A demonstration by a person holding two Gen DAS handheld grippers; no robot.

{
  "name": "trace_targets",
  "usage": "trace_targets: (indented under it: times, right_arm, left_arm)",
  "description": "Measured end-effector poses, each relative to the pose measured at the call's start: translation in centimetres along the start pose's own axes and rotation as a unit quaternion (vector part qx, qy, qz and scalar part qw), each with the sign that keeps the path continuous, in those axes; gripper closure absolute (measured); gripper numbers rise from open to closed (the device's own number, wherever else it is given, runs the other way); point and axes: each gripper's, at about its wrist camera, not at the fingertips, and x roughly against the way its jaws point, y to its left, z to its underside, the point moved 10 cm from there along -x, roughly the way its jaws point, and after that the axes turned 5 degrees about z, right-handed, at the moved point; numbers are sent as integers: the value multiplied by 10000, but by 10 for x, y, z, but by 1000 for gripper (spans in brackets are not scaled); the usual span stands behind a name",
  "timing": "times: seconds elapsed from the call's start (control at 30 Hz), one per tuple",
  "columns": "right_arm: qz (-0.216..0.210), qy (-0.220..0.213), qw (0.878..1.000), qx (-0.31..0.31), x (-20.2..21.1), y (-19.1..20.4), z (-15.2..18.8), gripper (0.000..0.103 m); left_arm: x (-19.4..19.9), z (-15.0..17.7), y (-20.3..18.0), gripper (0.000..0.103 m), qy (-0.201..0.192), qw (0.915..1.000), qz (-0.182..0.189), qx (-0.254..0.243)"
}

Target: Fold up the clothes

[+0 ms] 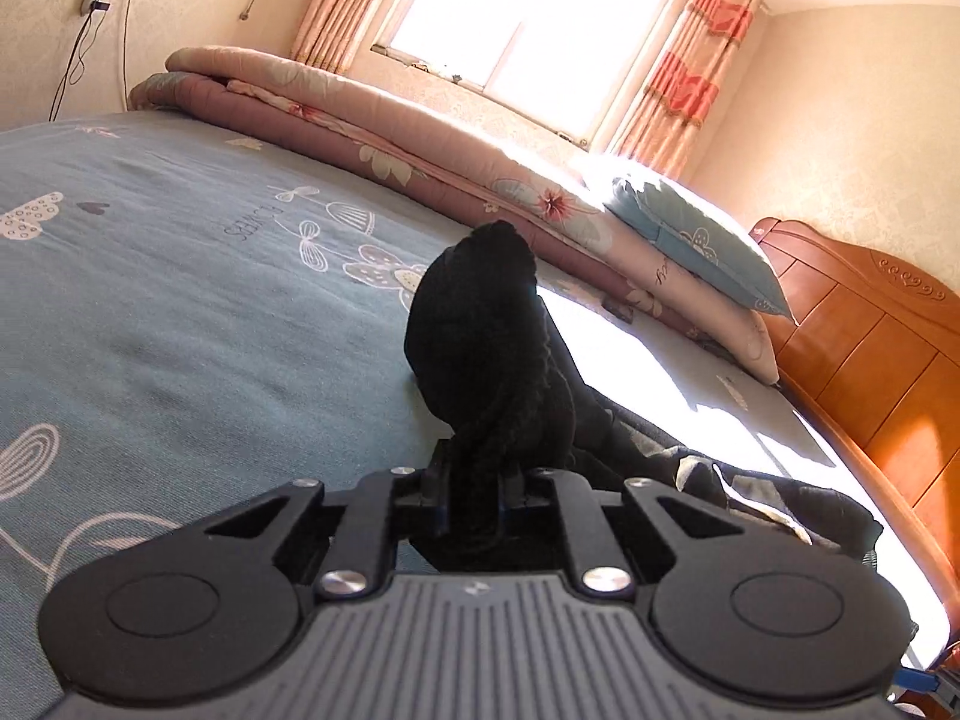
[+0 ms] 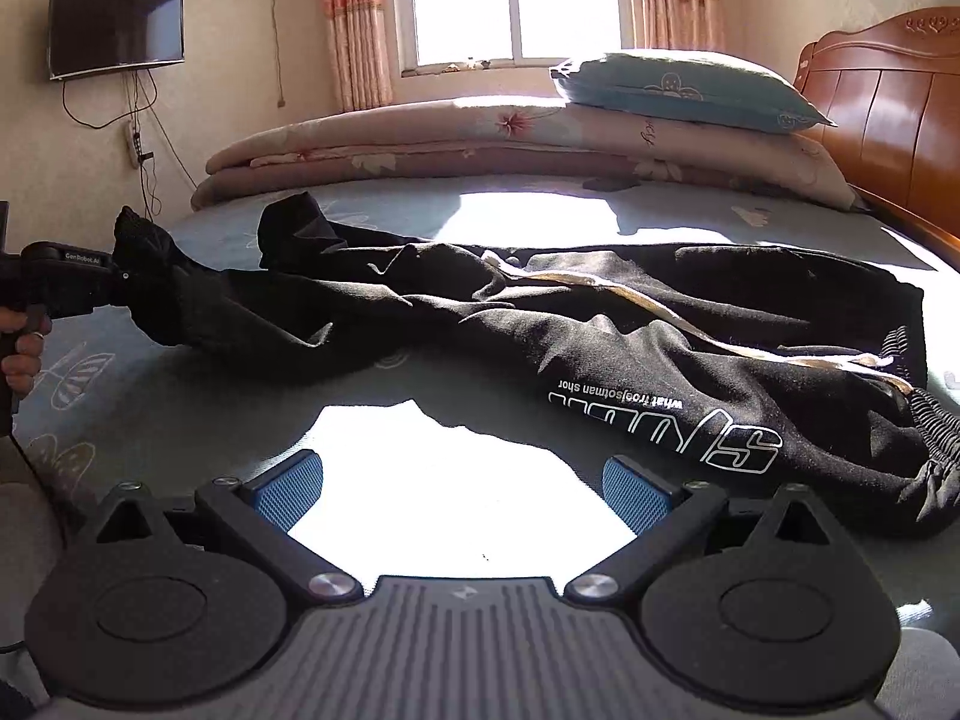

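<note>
Black trousers (image 2: pixel 600 324) with white lettering lie crumpled across the blue flowered bedsheet (image 2: pixel 390 372), waistband to the right, legs to the left. My left gripper (image 1: pixel 474 480) is shut on the cuff end of one trouser leg (image 1: pixel 480 348), and the black cloth bunches up between and above its jaws. In the right wrist view that left gripper (image 2: pixel 129 276) shows at the far left, held by a hand (image 2: pixel 21 354), with the leg end lifted off the sheet. My right gripper (image 2: pixel 462 495) hovers open over a sunlit patch of sheet, its blue pads (image 2: pixel 288 489) apart with nothing between them.
A folded pink floral quilt (image 2: pixel 480 138) and a blue pillow (image 2: pixel 690 90) lie along the far side of the bed. A wooden headboard (image 2: pixel 888 120) stands at the right. A wall television (image 2: pixel 114 27) and hanging cables are at the left, with a curtained window behind.
</note>
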Motion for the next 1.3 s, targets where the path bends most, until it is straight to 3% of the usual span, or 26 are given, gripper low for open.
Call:
trace_targets:
  times: [0.2,0.4,0.73,0.87,0.93,1.03,1.17,1.3]
  right_arm:
    - [-101,-43,9998,-163,4,0,-1,1]
    - [-34,-78,9990,-444,8,-13,-5,1]
    - [544,125,9846,-1657,10,-90,-3,1]
    - [975,-20,9797,-1754,14,-126,-11,1]
    - [1296,-108,9762,-1736,17,-150,-15,1]
    - [1770,-199,9681,-1763,22,-186,-18,1]
    - [2427,-158,9503,-1942,24,-245,-6,2]
    - [2755,67,9310,-2393,11,-295,15,7]
  left_arm:
    - [59,-57,-4,93,-511,9982,-231,188]
    - [83,-88,-6,93,-829,9951,-524,128]
    - [124,-137,-14,93,-1314,9888,-664,234]
    - [146,-157,-21,92,-1587,9851,-638,157]
    - [149,-160,-22,92,-1605,9844,-721,70]
    - [133,-149,-1,92,-1292,9852,-1101,238]
    - [106,-126,37,92,-806,9838,-1477,618]
    - [86,-102,70,92,-410,9779,-1799,984]
